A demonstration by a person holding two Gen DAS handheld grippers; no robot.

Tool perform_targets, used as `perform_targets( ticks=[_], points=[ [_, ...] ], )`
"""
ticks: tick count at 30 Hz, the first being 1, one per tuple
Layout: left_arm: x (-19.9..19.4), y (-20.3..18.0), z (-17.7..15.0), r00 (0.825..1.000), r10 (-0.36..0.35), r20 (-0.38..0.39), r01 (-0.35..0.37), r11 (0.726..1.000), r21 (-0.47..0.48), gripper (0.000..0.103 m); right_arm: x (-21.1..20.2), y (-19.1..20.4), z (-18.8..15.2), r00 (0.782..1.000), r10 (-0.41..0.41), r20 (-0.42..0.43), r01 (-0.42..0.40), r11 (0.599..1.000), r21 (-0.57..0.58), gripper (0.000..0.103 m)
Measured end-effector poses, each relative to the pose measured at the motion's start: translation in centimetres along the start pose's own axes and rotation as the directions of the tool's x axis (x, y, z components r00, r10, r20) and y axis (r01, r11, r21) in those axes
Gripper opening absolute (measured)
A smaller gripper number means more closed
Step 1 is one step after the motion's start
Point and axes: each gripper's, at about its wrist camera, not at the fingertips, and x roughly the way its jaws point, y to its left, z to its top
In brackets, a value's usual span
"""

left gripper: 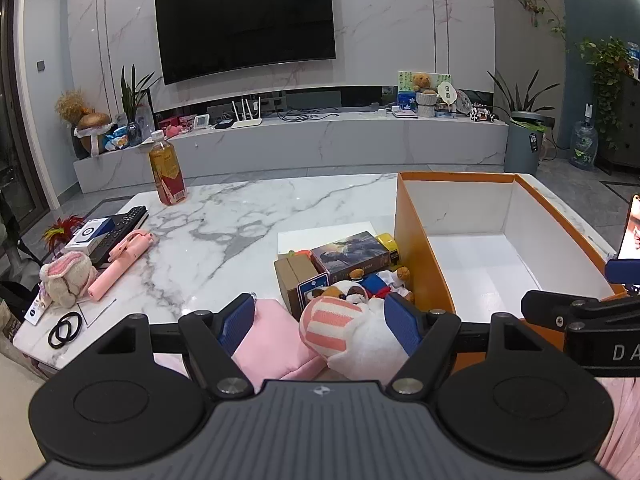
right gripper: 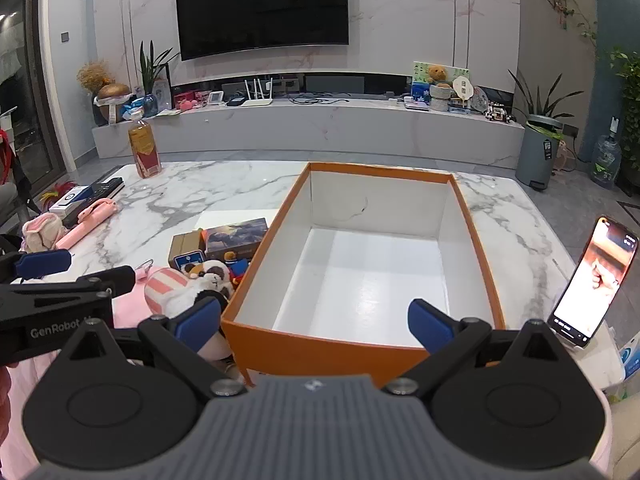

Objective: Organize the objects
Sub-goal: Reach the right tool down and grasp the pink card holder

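With the orange box (right gripper: 256, 316) empty on the bench (left gripper: 240, 216), the left tool (left gripper: 318, 326) gapes around the plush toy (left gripper: 352, 332), seemingly untouched, needing closure, while the right tool (right gripper: 314, 326) hangs open above the box.

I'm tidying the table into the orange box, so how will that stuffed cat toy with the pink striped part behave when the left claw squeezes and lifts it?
The stuffed cat toy looks plush, so it will probably compress between the open left claw fingers rather than resist. It likely weighs little for its bulk. Its rounded pink-striped part may sag or flop when lifted toward the orange box.
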Motion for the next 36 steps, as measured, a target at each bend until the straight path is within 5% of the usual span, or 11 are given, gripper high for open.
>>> perform_targets(
  ticks=[8, 19, 23, 32, 36],
  points=[
    [0.1, 0.2, -0.1, 1.0, -0.005, -0.011, 0.005, 1.0, 0.0, 0.085, 0.0, 0.5, -0.1, 1.0, 0.017, 0.004, -0.017, 1.0, -0.022, 0.096],
    [0.8, 0.5, -1.2, 0.989, -0.074, -0.125, 0.091, 0.987, 0.133, 0.057, -0.6, 2.2, -1.3, 0.989, 0.149, -0.027, -0.151, 0.974, -0.171, 0.057],
    [1.5, 0.6, -1.7, 0.981, -0.085, -0.176, 0.116, 0.978, 0.171, 0.046, 0.0, 3.2, -2.5, 0.957, 0.272, -0.105, -0.289, 0.93, -0.226, 0.041],
    [4.0, -0.4, -2.6, 0.952, -0.105, -0.287, 0.191, 0.938, 0.288, 0.038, 7.0, 4.4, -5.1, 0.87, 0.379, -0.316, -0.461, 0.853, -0.245, 0.031],
    [5.1, -0.6, -2.6, 0.941, -0.104, -0.321, 0.206, 0.93, 0.304, 0.038, 9.3, 5.2, -5.2, 0.873, 0.357, -0.334, -0.455, 0.842, -0.289, 0.032]
  ],
)
